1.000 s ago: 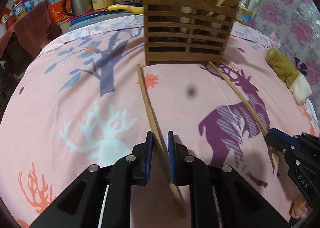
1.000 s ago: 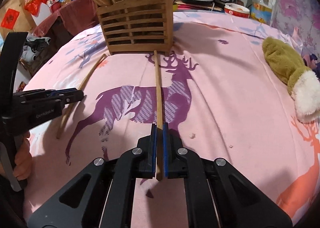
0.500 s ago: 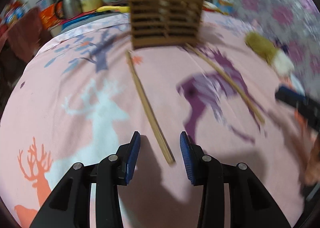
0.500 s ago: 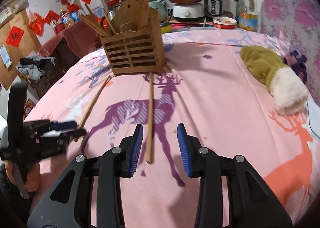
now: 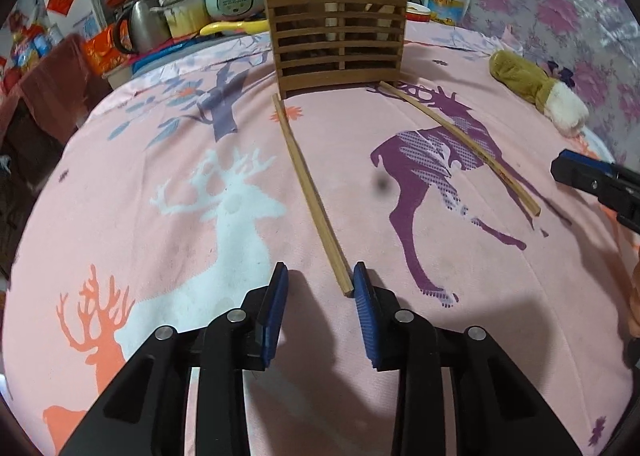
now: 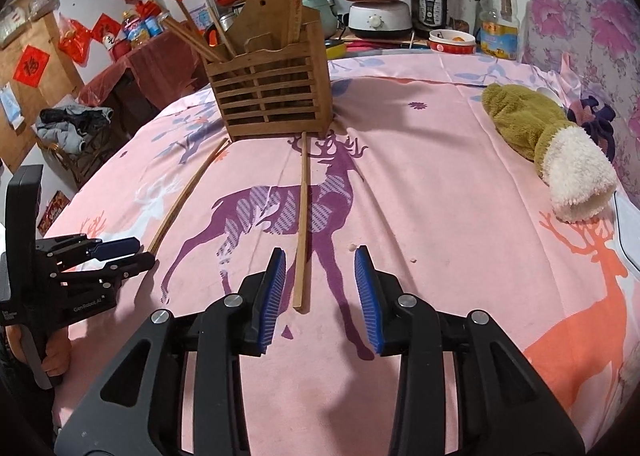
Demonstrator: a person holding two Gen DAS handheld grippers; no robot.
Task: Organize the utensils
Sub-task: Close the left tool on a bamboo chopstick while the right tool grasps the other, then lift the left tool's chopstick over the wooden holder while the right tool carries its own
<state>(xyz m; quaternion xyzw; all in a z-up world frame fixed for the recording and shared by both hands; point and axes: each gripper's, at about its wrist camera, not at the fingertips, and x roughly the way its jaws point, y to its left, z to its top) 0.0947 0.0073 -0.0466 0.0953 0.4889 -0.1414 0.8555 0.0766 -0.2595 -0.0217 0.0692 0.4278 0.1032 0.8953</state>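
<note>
Both grippers have let go of their chopsticks since 1 second ago. Left wrist view: left gripper (image 5: 320, 292), closing slightly, is unclenched around the left chopstick (image 5: 308, 183) lying on the cloth (image 5: 160, 175), tip toward the wooden holder (image 5: 340, 39). Right wrist view: right gripper (image 6: 320, 280) stands released, the right chopstick (image 6: 303, 211) likewise aimed at the holder, likely staged for insertion.

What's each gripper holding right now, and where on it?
Nothing. The left gripper, jaws closing, and the right gripper both stand open over the near ends of chopsticks lying on the cloth.

Pink cloth (image 5: 120, 183) printed with purple, white and orange deer; brown slatted holder (image 5: 340, 47); blue-padded black claws.
</note>
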